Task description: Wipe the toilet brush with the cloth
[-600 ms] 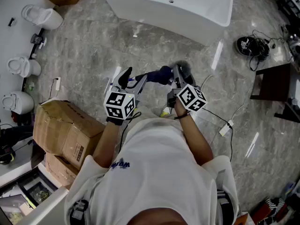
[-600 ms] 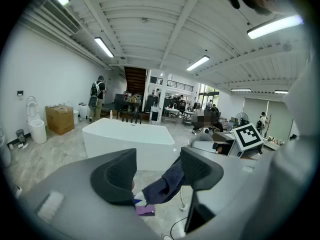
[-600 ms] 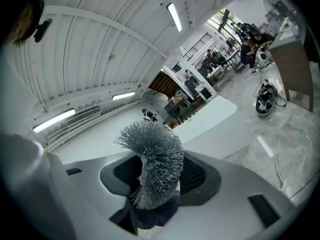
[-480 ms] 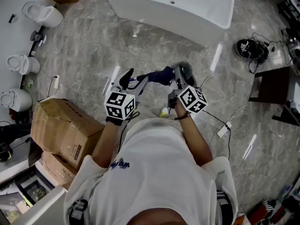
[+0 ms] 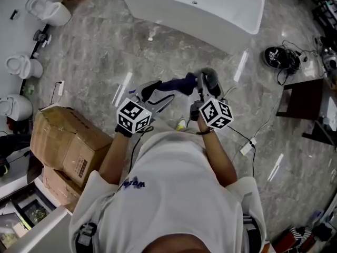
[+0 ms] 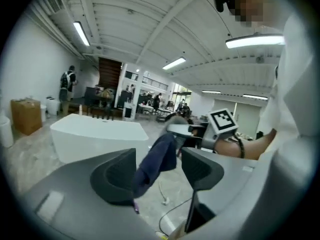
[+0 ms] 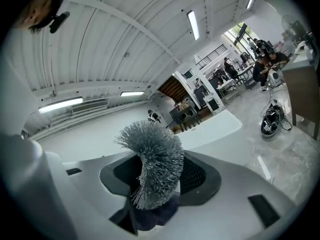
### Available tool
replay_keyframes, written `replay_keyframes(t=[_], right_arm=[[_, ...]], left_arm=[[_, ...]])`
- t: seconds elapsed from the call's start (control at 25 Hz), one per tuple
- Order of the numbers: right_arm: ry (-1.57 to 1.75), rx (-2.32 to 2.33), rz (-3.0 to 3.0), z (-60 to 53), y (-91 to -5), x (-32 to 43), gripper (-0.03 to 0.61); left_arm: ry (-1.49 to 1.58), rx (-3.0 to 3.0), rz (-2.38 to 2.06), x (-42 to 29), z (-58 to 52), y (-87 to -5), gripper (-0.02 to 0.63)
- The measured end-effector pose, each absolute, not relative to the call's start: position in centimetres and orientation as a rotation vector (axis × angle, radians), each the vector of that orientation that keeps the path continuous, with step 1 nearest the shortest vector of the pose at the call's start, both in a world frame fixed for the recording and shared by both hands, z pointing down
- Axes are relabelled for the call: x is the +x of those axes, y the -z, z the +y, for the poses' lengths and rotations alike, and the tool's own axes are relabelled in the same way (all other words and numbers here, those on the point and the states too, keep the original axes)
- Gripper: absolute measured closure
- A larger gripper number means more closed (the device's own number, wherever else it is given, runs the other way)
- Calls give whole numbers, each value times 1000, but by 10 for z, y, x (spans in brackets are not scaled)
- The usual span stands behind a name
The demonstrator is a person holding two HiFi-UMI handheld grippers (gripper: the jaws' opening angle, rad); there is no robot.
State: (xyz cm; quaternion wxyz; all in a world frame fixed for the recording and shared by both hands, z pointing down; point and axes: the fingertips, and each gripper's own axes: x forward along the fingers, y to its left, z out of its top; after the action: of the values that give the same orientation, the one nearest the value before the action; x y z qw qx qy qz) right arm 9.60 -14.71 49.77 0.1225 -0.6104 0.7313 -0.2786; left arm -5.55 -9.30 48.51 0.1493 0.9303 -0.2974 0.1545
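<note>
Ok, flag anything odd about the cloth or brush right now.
The dark blue cloth hangs loose between the jaws of the left gripper, which stand wide apart, so nothing clamps it. Its far end sits bunched under the head of the toilet brush held in the right gripper. It may slip off. Nothing else stands out.

Left gripper [image 5: 160, 93]: swung rightward toward the toilet brush [image 5: 209, 78], jaws spread wider than before. Cloth [image 5: 177, 84]: drawn out longer, its tail now hanging loose between those parted jaws.
</note>
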Motion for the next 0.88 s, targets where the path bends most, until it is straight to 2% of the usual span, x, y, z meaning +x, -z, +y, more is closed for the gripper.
replay_keyframes(t=[0.28, 0.36, 0.48, 0.8, 0.88], right_arm=[[707, -1643, 2376, -138, -467, 46, 364], [716, -1586, 2397, -137, -461, 40, 356], [748, -1532, 2391, -138, -458, 40, 342], [824, -1491, 2387, -135, -463, 36, 347], [801, -1471, 2437, -135, -463, 32, 347]], left_arm=[[-678, 2815, -682, -35, -95, -494, 343], [-752, 2824, -615, -29, -89, -497, 512], [-795, 2815, -528, -18, -81, -501, 526], [-797, 2867, -559, 2, -85, -503, 498], [-829, 2864, -541, 5, -86, -503, 561]])
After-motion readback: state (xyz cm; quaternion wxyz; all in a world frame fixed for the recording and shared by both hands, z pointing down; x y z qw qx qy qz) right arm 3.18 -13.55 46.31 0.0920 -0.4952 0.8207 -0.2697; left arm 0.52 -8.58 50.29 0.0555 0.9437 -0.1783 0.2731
